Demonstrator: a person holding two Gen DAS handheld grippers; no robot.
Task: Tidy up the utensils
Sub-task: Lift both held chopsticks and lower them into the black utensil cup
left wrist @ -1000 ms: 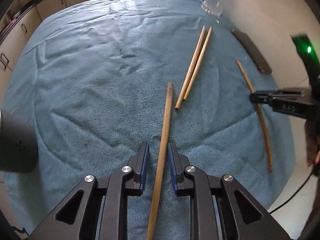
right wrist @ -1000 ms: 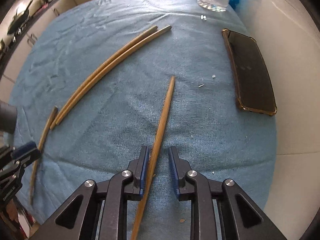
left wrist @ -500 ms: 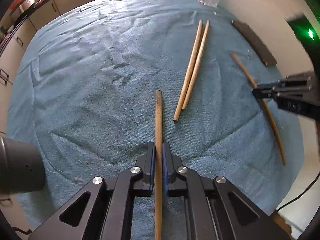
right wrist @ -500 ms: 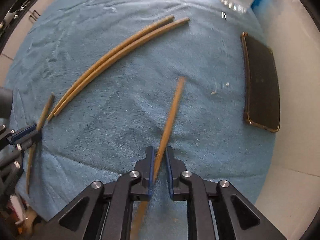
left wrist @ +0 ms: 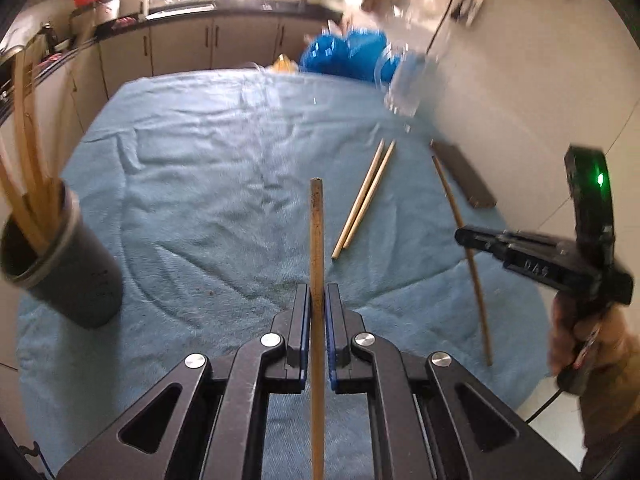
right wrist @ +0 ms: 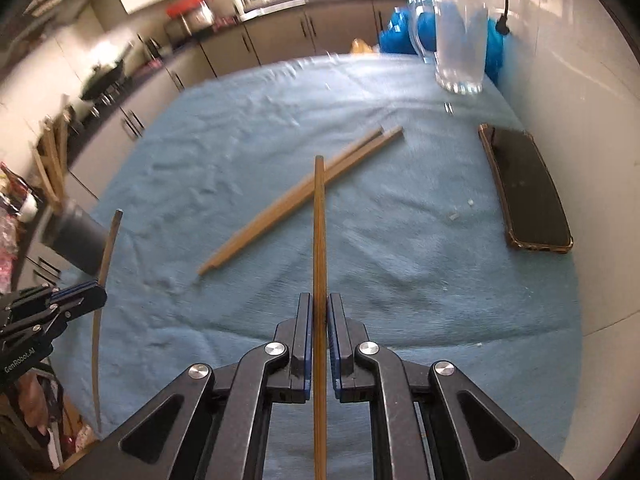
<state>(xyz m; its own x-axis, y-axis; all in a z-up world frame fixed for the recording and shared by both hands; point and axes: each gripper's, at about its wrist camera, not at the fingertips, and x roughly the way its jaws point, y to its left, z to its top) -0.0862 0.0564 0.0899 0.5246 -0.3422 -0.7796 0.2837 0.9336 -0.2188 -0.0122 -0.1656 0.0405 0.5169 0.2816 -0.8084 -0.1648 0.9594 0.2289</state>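
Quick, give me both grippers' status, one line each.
Left gripper: closed on a chopstick.
Right gripper: closed on another chopstick.

Matt wooden chopsticks (left wrist: 363, 199), nubbly blue cloth (left wrist: 200, 184).

surface: table under a blue towel (right wrist: 400, 280)
middle: two chopsticks (right wrist: 296, 200) lay side by side
left: dark cup (left wrist: 76, 284) stood
far right: glass (right wrist: 460, 68) stood
right: phone (right wrist: 528, 196) lay flat
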